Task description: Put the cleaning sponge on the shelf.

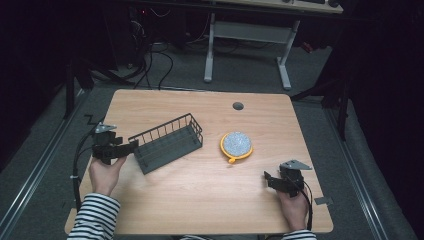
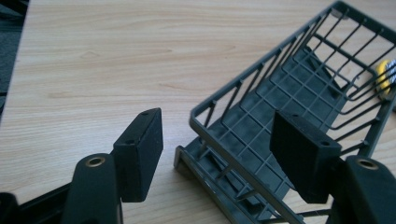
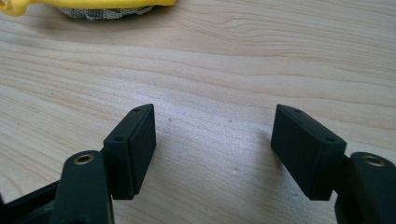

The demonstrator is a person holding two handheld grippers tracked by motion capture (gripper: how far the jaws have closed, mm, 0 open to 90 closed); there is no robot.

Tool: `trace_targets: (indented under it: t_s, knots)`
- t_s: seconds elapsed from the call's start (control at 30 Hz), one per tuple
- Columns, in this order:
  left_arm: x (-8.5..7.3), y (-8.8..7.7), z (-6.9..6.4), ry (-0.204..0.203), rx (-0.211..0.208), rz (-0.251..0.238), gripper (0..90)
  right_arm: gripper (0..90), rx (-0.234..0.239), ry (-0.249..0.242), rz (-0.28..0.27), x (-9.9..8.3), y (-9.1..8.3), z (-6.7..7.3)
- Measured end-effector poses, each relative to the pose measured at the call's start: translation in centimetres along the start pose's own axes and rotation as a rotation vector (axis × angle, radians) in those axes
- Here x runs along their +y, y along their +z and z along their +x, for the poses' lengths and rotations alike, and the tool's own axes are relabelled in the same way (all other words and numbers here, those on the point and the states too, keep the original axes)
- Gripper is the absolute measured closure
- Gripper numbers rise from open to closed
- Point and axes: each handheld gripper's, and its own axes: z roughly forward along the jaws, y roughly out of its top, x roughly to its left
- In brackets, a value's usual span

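Note:
A dark wire basket (image 1: 170,141) lies at an angle on the left half of the wooden table (image 1: 200,200), its far side raised. My left gripper (image 1: 131,146) is at the basket's near-left end. In the left gripper view the left gripper (image 2: 217,119) is open, its jaws straddling the end rim of the basket (image 2: 299,79), one outside and one over the inside. A round yellow-rimmed strainer (image 1: 236,144) with a grey mesh lies mid-table. My right gripper (image 1: 268,178) is open near the front right over bare wood, a short way from the strainer (image 3: 93,7).
A small round cable hole (image 1: 238,106) sits near the table's far edge. Beyond the table stands a white-legged desk (image 1: 247,45) with cables on the dark floor. A yellow bit of the strainer (image 2: 385,77) shows through the basket's wires.

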Motion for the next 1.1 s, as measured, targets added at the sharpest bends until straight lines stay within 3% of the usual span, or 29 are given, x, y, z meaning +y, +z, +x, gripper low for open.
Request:
trace_targets:
  t_s: [0.2, 0.6, 1.1]
  knots:
    - [0.0, 0.5, -0.8, 0.027, -0.007, 0.015, 38.4, 31.1, 0.0, 0.0, 0.0, 0.0, 0.0, 0.0]
    - [-0.7, 1.0, -1.9, 0.106, 0.043, 0.048, 51.0, 31.0, 0.001, 0.001, 0.0, 0.0, 0.0, 0.0]
    - [-1.9, 0.0, -3.1, 0.106, 0.008, 0.04, 51.8, 30.8, 0.002, 0.0, 0.0, 0.0, 0.0, 0.0]
